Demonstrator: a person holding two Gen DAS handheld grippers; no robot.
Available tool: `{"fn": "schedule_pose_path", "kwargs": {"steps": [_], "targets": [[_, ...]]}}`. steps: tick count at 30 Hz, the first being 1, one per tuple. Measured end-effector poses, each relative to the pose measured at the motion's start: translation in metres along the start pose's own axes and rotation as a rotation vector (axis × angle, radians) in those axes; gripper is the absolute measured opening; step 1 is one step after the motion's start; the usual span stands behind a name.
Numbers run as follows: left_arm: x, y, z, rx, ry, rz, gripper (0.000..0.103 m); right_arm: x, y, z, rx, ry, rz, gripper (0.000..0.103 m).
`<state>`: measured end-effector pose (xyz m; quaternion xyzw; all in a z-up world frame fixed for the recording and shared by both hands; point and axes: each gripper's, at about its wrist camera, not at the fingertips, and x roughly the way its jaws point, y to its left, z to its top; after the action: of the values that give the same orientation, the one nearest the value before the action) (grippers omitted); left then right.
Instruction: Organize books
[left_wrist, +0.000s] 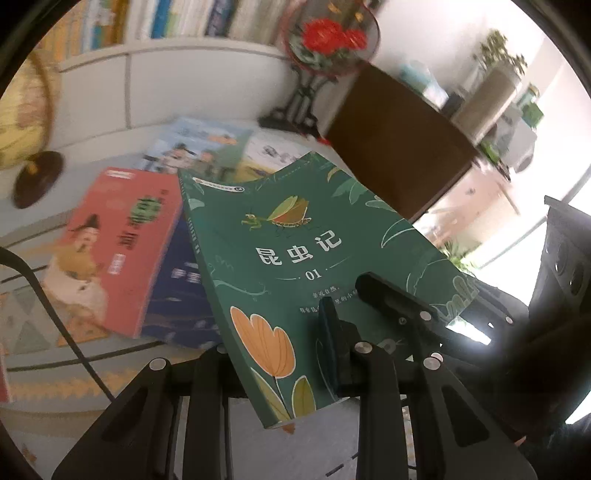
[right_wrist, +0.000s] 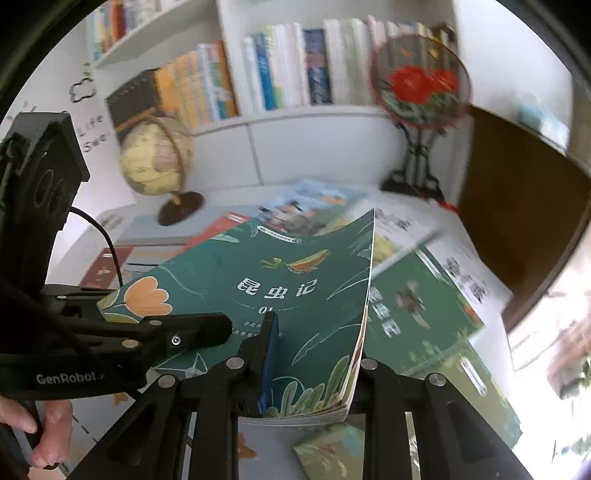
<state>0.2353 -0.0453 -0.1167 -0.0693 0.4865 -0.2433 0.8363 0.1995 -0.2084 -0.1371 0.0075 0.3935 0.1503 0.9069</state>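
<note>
A green book with a grasshopper and an orange tulip on its cover is lifted off the table, tilted, cover up. My left gripper is shut on its near edge, with the blue-padded finger pressed on the cover. My right gripper clamps the same book from the right. In the right wrist view the green book bows between the jaws of my right gripper, while my left gripper grips its tulip corner. A hand holds the left gripper's handle.
A red book, a dark blue book and an illustrated book lie on the table. Another green book and white books lie to the right. A globe, a red-flower fan stand and filled shelves stand behind.
</note>
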Motion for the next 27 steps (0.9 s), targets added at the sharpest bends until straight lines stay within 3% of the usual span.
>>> {"fn": "schedule_pose_path", "kwargs": {"steps": [5,13,17,22,27], "targets": [[-0.047,0.025,-0.001,-0.013,-0.088,0.074,0.024,-0.004,0.038,0.021,-0.064,-0.058,0.056,0.024],[-0.130,0.109,-0.022,-0.041,-0.187,0.155,0.024,0.000,0.152,0.047,-0.154,-0.139,0.120,0.024],[-0.164,0.162,-0.034,-0.023,-0.181,0.169,0.024,0.009,0.228,0.050,-0.169,-0.151,0.112,0.024],[-0.207,0.230,-0.055,0.015,-0.166,0.238,0.024,0.028,0.314,0.049,-0.159,-0.165,0.123,0.024],[-0.224,0.303,-0.076,-0.070,-0.129,0.201,0.024,0.058,0.384,0.046,-0.132,-0.115,0.140,0.024]]}}
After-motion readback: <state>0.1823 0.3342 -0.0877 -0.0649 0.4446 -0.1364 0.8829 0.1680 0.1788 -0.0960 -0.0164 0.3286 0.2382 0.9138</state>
